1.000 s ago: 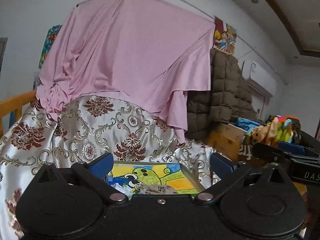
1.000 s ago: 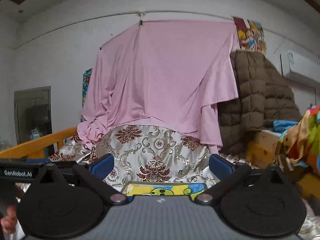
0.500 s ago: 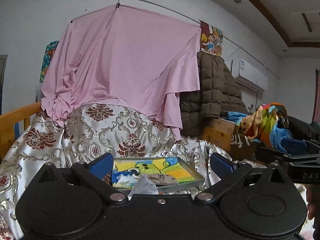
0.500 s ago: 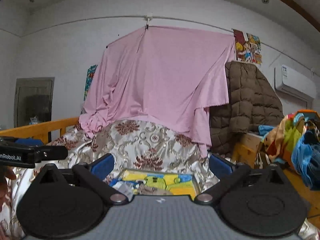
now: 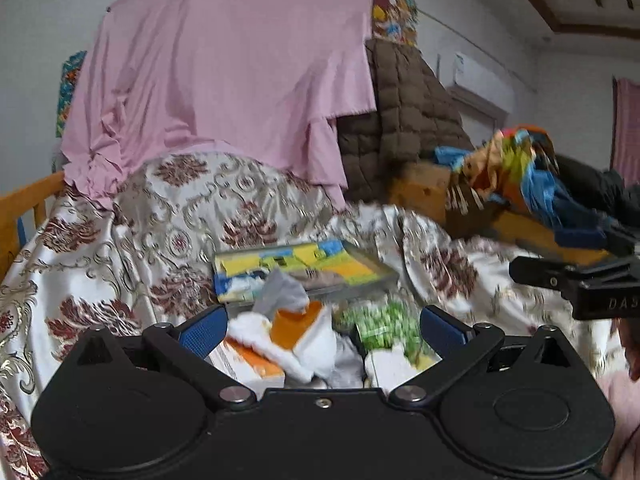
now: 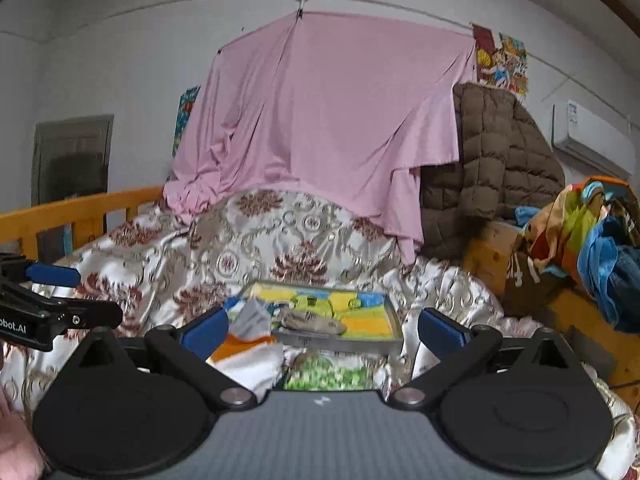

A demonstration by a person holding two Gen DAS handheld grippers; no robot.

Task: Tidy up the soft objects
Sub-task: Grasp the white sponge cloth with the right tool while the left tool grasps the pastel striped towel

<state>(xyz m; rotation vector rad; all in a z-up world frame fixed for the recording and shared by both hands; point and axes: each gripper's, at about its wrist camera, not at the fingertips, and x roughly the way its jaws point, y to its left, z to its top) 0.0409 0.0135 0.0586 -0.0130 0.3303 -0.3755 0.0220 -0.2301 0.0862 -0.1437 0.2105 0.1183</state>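
A: So, what lay around my grippers?

B: Both stood with jaws spread wide and nothing between the pads. I saw the left gripper above a heap of soft objects: a white-and-orange cloth, a grey cloth and a green-and-white patterned piece. The right gripper hung over the same heap from further right.

A: And the tray?

B: I noted a shallow metal tray with a bright cartoon lining just behind the heap. A beige sock lay inside it; the grey cloth draped over its near-left corner.

A: Anything in the way?

B: Each gripper showed at the edge of the other's view, well apart from the heap. Off to the right, a pile of colourful clothes sat on a wooden ledge, near a brown quilted coat.

A: Surface and room?

B: I logged a bed covered by a glossy floral bedspread, rumpled into folds, with an orange wooden rail at the left. A pink sheet hung from a wall line behind. White walls, posters, an air conditioner high at the right. The left view was motion-blurred.
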